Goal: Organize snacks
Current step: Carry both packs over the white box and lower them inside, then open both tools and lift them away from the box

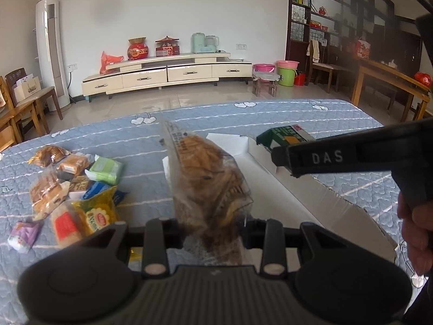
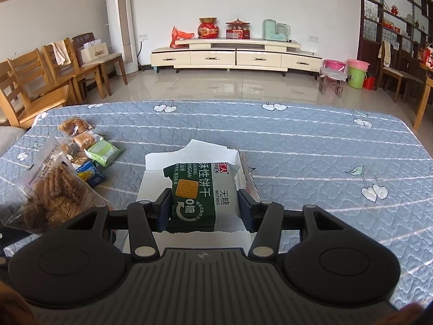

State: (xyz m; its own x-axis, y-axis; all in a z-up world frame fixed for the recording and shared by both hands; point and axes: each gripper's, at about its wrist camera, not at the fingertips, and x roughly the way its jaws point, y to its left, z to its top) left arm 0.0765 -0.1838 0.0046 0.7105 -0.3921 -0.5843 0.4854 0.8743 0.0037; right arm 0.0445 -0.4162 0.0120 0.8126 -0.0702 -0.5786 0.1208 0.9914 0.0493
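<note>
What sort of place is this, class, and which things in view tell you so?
Most likely a home living room. A long cream TV cabinet stands against the far wall, a tall standing air conditioner beside it, and wooden chairs line the left side.

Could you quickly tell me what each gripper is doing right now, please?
Left gripper: shut on the clear cookie bag.
Right gripper: shut on the green biscuit packet.

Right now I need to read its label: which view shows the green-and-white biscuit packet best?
The right wrist view: the green-and-white biscuit packet faces the camera between the right gripper fingers. The left wrist view shows only one end.
</note>
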